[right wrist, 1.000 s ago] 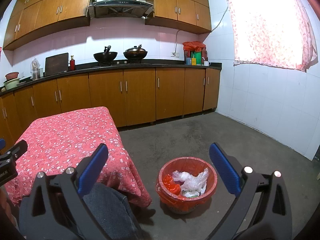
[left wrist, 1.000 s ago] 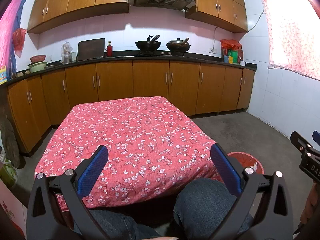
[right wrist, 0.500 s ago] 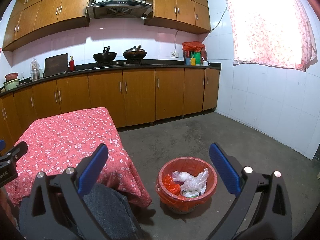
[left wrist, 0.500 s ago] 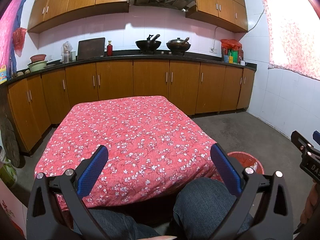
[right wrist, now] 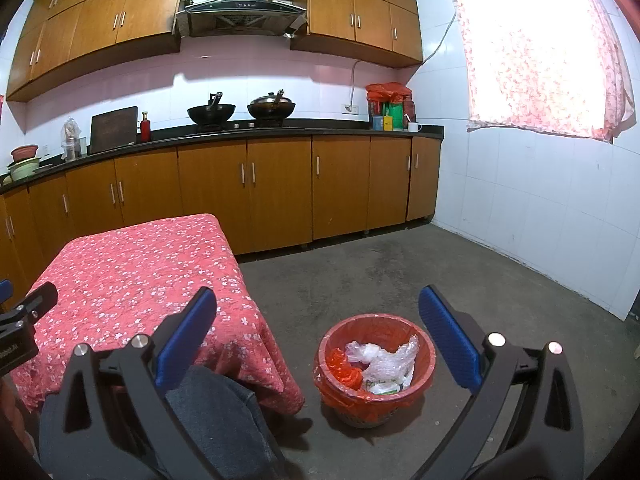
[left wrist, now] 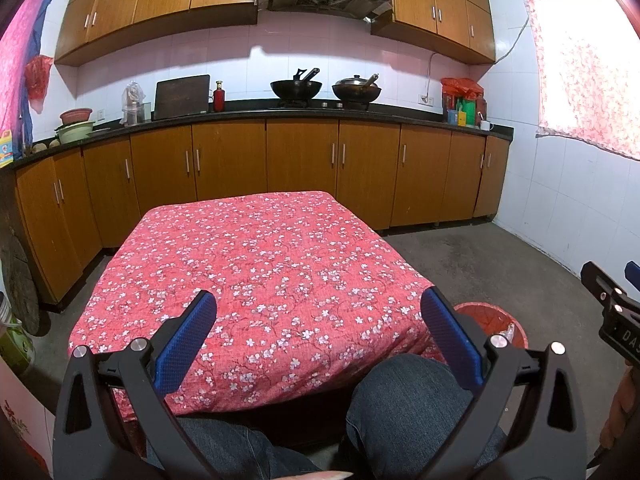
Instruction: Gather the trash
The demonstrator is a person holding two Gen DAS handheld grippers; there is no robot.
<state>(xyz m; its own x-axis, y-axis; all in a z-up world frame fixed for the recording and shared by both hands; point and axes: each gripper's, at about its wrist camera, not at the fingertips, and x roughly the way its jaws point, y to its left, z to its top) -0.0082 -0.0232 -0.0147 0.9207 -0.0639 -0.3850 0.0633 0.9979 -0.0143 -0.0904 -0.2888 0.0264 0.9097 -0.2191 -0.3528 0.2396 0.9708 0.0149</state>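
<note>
A waste basket (right wrist: 374,396) lined with a red bag stands on the floor right of the table; it holds clear plastic wrappers (right wrist: 380,364) and a red scrap (right wrist: 340,368). Its rim (left wrist: 490,318) shows in the left wrist view behind my knee. My right gripper (right wrist: 318,336) is open and empty, held above and in front of the basket. My left gripper (left wrist: 320,330) is open and empty over the near edge of the table with the red flowered cloth (left wrist: 256,272). No trash shows on the cloth.
My knees in jeans (left wrist: 404,408) are under the table's near edge. Wooden cabinets (left wrist: 300,168) and a black counter with woks (left wrist: 296,88) run along the far wall. Grey concrete floor (right wrist: 400,272) lies right of the table, bounded by a white tiled wall (right wrist: 540,200).
</note>
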